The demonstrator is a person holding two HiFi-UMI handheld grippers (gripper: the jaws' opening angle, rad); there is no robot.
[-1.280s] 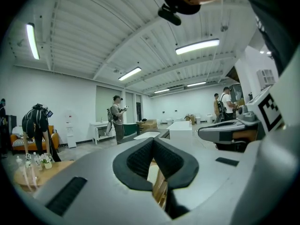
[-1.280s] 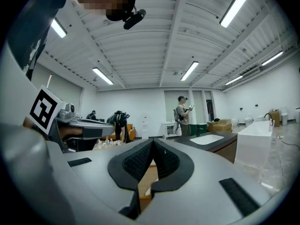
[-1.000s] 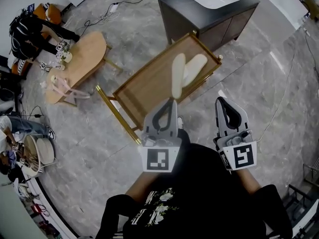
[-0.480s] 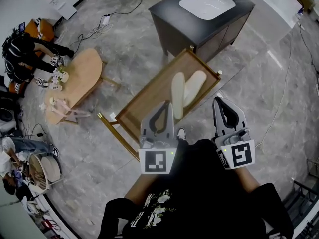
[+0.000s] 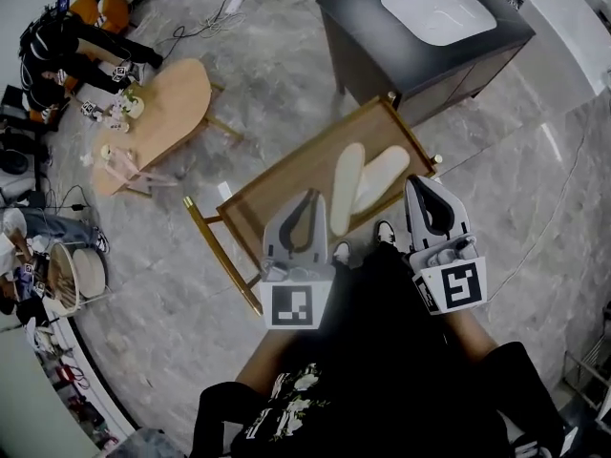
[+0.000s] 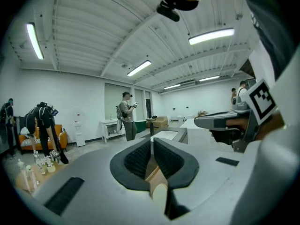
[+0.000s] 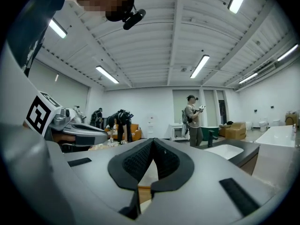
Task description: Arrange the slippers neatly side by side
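Note:
Two cream slippers lie on a wooden tray table with a gold frame. The left slipper and the right slipper form a V, close at the near ends and spread at the far ends. My left gripper hovers shut and empty over the tray's near side, just left of the slippers. My right gripper is also shut and empty, at the tray's right edge beside the right slipper. In the left gripper view, a slipper shows below the shut left gripper. The right gripper points level across the room.
A dark cabinet with a white basin stands beyond the tray. An oval wooden table with small items is at the left, with people and cables near it. A person stands across the room. Grey marble floor surrounds the tray.
Both grippers have moved forward toward the tray and now overlap its near and right edges. They stay shut. The slippers keep the same V.

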